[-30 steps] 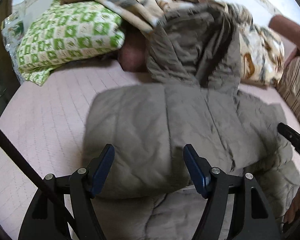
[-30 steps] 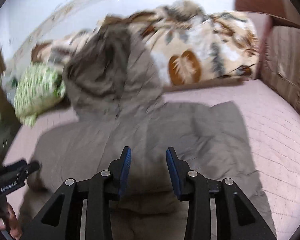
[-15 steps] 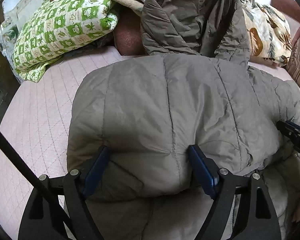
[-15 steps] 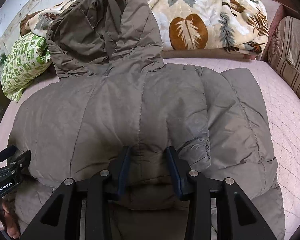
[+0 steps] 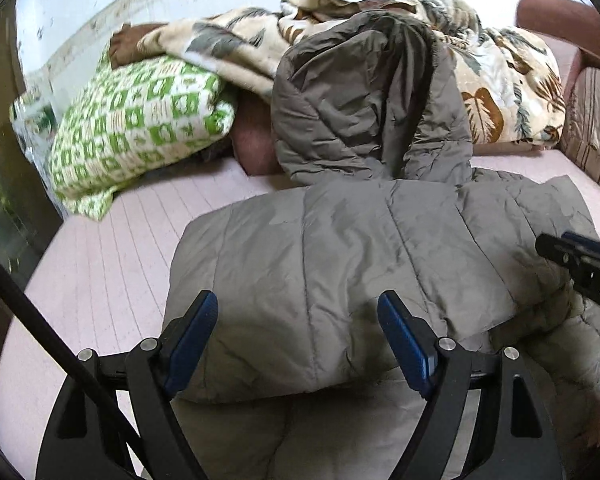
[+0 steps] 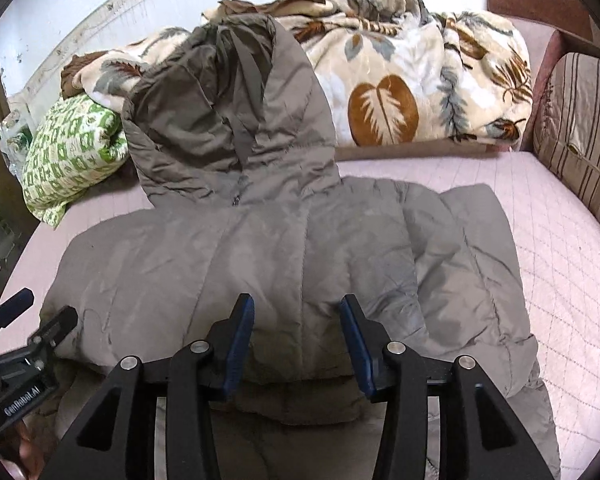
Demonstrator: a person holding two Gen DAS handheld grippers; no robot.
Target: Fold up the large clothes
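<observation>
Both tools backed off jacket [image 5: 340,264] fold edge; half second ago pads pressed padding, now clear. Left tool [image 5: 296,336] jaws wide, empty; right tool [image 6: 296,340] jaws just opening, narrower, empty. Jacket on bed [image 6: 540,208], folded edge just ahead of both, long axis crosswise, hood [image 6: 236,120] far side. Only right view shows jacket's right end.

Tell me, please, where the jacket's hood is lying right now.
In both views the hood lies at the jacket's far end, propped between the green pillow and leaf-print blanket.

Pink quilted bed [image 6: 548,248] under grey puffer jacket [image 6: 260,264], green pillow [image 6: 72,152], leaf-print blanket [image 6: 400,92].
</observation>
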